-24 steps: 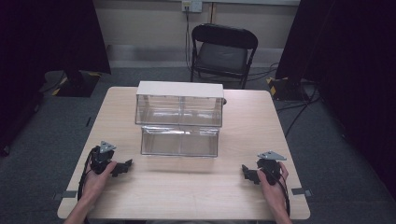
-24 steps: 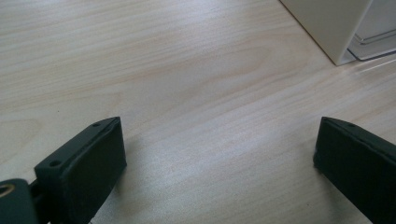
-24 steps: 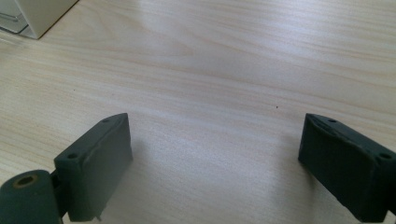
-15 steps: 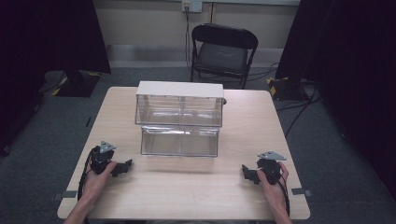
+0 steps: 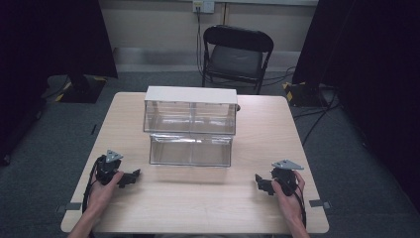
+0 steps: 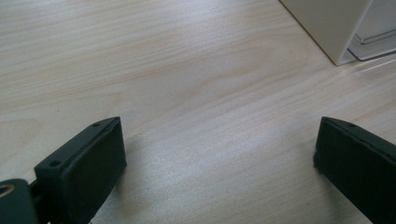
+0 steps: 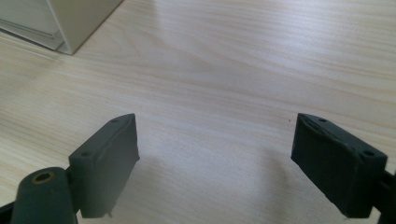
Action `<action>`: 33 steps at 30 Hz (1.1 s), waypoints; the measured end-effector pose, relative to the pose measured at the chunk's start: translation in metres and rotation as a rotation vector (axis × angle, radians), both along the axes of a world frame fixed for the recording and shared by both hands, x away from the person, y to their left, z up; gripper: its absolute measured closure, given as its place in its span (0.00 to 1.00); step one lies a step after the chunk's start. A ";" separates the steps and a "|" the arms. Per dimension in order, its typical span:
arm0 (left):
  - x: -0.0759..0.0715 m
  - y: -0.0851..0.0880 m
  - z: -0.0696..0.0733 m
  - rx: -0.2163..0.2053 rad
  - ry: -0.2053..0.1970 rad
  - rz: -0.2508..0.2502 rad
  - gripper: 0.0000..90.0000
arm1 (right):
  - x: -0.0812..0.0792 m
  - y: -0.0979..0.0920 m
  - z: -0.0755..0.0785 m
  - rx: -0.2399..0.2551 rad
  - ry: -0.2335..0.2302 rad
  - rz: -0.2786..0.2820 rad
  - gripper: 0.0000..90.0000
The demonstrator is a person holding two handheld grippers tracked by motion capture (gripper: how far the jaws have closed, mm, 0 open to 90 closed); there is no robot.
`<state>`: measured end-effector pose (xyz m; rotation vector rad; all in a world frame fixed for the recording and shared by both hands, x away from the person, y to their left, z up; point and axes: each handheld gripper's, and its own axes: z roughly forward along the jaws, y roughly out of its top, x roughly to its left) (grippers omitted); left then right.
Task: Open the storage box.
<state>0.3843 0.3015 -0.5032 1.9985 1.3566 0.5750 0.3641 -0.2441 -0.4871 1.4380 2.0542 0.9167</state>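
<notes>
A clear plastic drawer unit with a white top [image 5: 190, 111] stands at the middle of the wooden table [image 5: 198, 198]. Its lower clear drawer [image 5: 190, 149] sticks out toward me. My left gripper [image 5: 132, 177] rests on the table at the front left, open, with only bare wood between its jaws [image 6: 219, 158]. At the front right my right gripper [image 5: 259, 181] also lies on the table, open and holding nothing [image 7: 215, 154]. A white corner of the unit [image 6: 327, 28] shows at the top right of the left gripper view, and another corner of the unit [image 7: 70, 23] at the top left of the right gripper view.
A black folding chair [image 5: 236, 54] stands behind the table. Cables run across the grey floor [image 5: 317, 119] at the right. Dark curtains hang on both sides. Bare tabletop lies between the two grippers, in front of the drawer.
</notes>
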 end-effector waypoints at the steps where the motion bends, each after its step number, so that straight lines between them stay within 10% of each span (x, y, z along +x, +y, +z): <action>1: 0.000 0.000 0.000 0.000 0.000 0.000 0.02 | 0.000 0.001 0.001 0.003 -0.009 0.006 0.16; 33: 0.000 0.000 0.000 0.002 0.000 0.002 0.02 | -0.012 0.060 0.032 0.079 -0.076 0.224 0.16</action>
